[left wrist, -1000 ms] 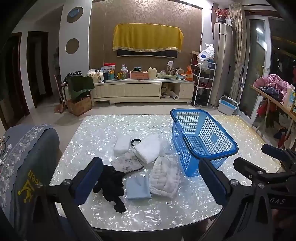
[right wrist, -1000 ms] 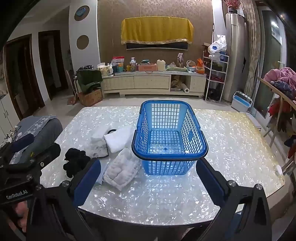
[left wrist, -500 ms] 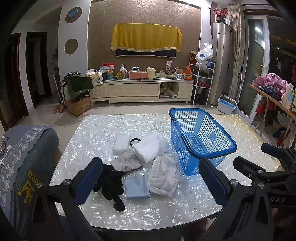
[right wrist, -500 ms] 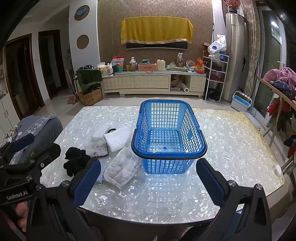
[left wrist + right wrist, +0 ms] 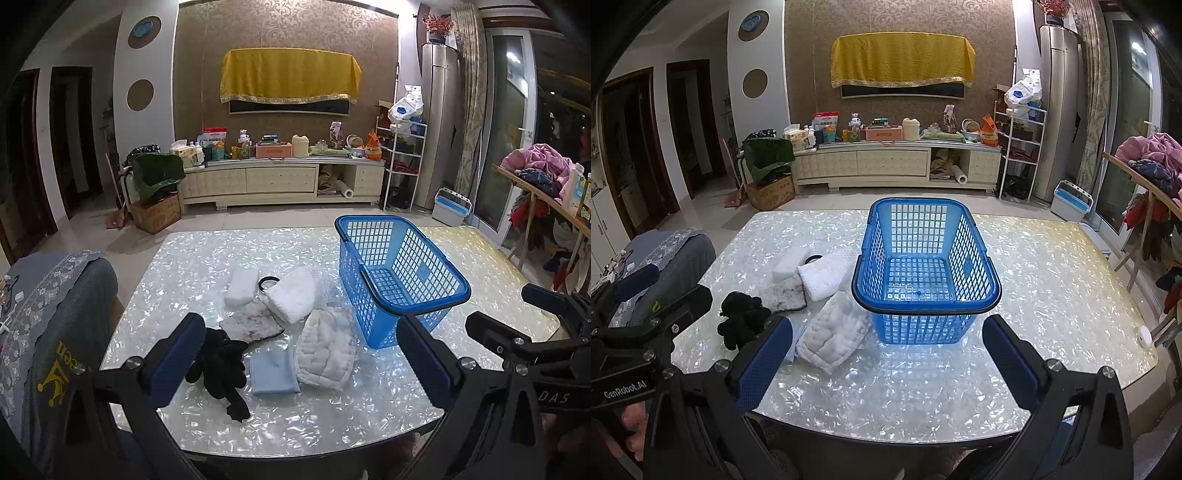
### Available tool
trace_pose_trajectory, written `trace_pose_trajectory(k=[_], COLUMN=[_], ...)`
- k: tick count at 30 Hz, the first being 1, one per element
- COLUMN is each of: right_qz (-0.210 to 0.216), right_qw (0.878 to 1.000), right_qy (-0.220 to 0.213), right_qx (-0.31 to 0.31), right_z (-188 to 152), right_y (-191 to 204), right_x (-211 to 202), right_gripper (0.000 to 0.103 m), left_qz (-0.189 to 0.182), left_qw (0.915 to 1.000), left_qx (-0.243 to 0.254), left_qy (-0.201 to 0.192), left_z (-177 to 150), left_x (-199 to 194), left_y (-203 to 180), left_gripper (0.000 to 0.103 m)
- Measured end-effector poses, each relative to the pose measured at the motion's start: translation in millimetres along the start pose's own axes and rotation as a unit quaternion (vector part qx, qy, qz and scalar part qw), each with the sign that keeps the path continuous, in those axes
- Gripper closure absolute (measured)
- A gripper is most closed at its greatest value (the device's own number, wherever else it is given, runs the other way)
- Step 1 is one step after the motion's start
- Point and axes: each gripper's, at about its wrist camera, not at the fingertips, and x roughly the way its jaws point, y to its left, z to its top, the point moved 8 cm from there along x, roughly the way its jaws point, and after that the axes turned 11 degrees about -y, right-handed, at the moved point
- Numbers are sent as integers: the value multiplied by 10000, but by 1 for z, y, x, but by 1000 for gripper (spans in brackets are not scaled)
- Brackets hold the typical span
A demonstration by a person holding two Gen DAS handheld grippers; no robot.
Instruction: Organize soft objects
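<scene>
An empty blue plastic basket (image 5: 397, 284) (image 5: 925, 269) stands on the pearly table (image 5: 192, 273). Left of it lie soft things: black gloves (image 5: 221, 365), a light blue cloth (image 5: 273, 371), a white quilted pad (image 5: 327, 354), a white folded towel (image 5: 293, 295), a grey-white rag (image 5: 251, 323), a white sponge block (image 5: 242, 286) and a black ring (image 5: 267, 282). My left gripper (image 5: 299, 365) is open and empty, above the table's near edge before the pile. My right gripper (image 5: 886, 363) is open and empty, facing the basket.
A grey-covered chair (image 5: 55, 332) stands at the table's left side. A TV cabinet (image 5: 280, 179) with clutter lines the far wall. A rack with clothes (image 5: 543, 177) stands to the right. A small white disc (image 5: 1144, 336) lies at the table's right edge.
Both grippers have drawn back and risen slightly, so the table looks a little farther away. Nothing on the table has moved.
</scene>
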Motion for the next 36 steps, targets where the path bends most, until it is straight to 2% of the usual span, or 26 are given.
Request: trace_pose_trajectory(k=[36], right_qz=[65], right_qw=[10000], right_qy=[28], right_qx=[3], right_z=[0], right_y=[2], right_x=[-10], right_gripper=[0], left_qz=[6], left_qw=[10000], left_qx=[28], left_qy=[-29], left_z=[2], left_x=[-5], left_y=[-2], left_gripper=[0])
